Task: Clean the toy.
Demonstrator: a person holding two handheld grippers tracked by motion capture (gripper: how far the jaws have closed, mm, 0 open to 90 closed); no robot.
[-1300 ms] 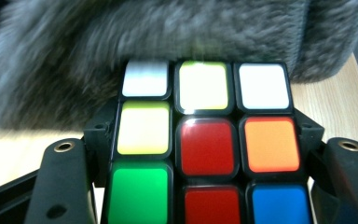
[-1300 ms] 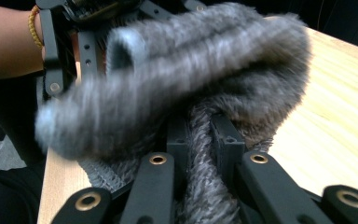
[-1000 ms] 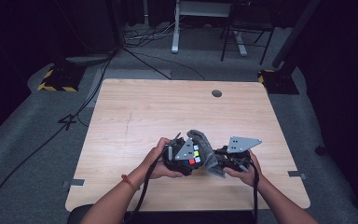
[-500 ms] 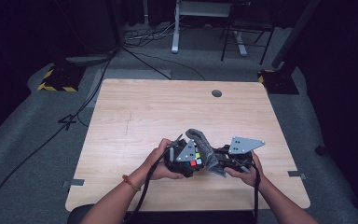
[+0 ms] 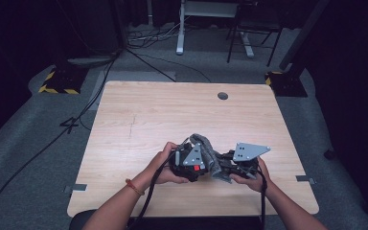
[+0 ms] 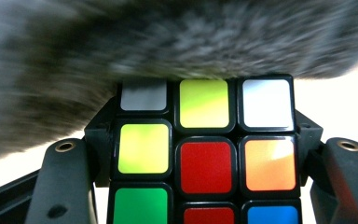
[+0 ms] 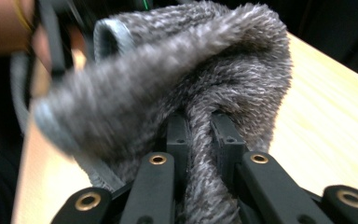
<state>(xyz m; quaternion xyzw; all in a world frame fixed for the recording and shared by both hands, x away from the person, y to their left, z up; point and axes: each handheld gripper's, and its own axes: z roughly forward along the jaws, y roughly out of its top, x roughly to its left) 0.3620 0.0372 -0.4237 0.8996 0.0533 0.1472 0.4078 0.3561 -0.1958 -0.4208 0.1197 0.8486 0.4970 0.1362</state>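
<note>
Clamping a puzzle cube (image 6: 205,154) — no lettering visible — the left gripper (image 5: 188,165); right gripper (image 7: 204,135) pinches grey cloth (image 7: 205,70).

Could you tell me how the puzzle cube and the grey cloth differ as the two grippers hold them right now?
The puzzle cube is rigid, with bright coloured squares; the grey cloth is soft, fuzzy and one colour. The cube sits squarely between the left gripper fingers; the cloth is bunched in the right gripper and drapes over the cube. Both are firmly clamped.
</note>
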